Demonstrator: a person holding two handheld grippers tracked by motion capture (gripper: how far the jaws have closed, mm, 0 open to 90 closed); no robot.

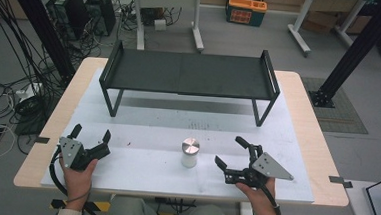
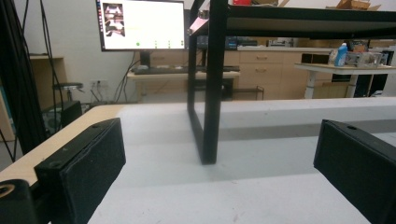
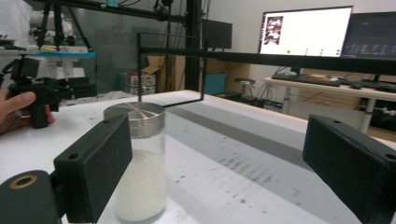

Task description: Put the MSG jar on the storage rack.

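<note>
A clear jar (image 1: 189,153) with a brushed metal lid is seen standing upright just below the middle of the high view, on the white mat (image 1: 148,115) that covers most of the table (image 1: 307,124). In the right gripper view the jar (image 3: 140,182) is shown at the lower left, filled most of the way with a white granular substance, partly behind the left-hand jaw.

To the lower right of the jar in the high view, the right gripper (image 1: 230,152) is held by a hand (image 1: 261,194) coming in from the bottom edge. Its jaws are spread wide and nothing is held between them; the jar is near but apart from them. In its own view the right gripper (image 3: 224,154) has both black pads far apart, with bare mat between.

At the lower left of the high view, the left gripper (image 1: 91,134) is held by the other hand (image 1: 77,173), likewise spread wide and empty, well apart from the jar. In the left gripper view the gripper (image 2: 219,158) is pointed at one black leg of the rack (image 2: 208,93), which is seen at the centre of the frame.

The rack (image 1: 190,73), a low black shelf on thin legs, is placed across the upper middle of the high view, at the far side of the mat. A lit monitor (image 2: 142,25) is visible at the upper left of the left gripper view, and a monitor (image 3: 306,32) at the upper right of the right gripper view.
</note>
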